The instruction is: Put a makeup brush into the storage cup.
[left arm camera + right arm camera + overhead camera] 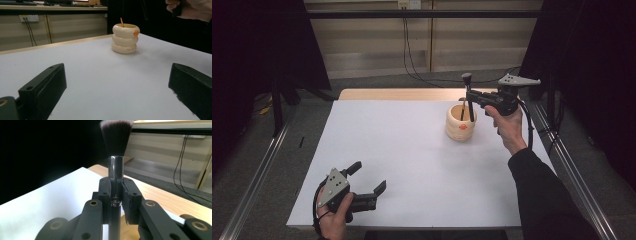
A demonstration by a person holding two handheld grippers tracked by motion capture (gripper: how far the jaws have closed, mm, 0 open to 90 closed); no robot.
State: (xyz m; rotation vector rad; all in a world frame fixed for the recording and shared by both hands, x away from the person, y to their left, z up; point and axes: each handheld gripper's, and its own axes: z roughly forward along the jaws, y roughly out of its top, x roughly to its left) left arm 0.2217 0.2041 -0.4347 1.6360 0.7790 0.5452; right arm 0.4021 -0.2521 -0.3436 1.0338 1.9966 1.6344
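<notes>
Left gripper point(364, 181) sits at the near left of the white table point(412, 165), low over the surface, jaws spread wide with nothing between them. In the left gripper view both black jaws frame bare tabletop, and the holder stands well ahead of them.

Mid-table is bare.

Far right: cream ribbed holder point(461, 123), three stacked rings with an orange mark on its side, stands upright on the table near the far edge. A thin orange-tipped stick point(121, 22) pokes out of its rim in the left gripper view.

Right gripper point(470, 96) is held level just above the holder, person's right hand point(507, 122) under it. Jaws are clamped on the makeup brush point(116, 150) at its shiny metal ferrule. Brush stands upright, bristles up, dark with pale tips. Its handle runs down from the jaws into the holder's mouth; can't tell if the lower end touches anything inside.

Beyond the table: wooden edge strip, grey floor, cables along the wall.
</notes>
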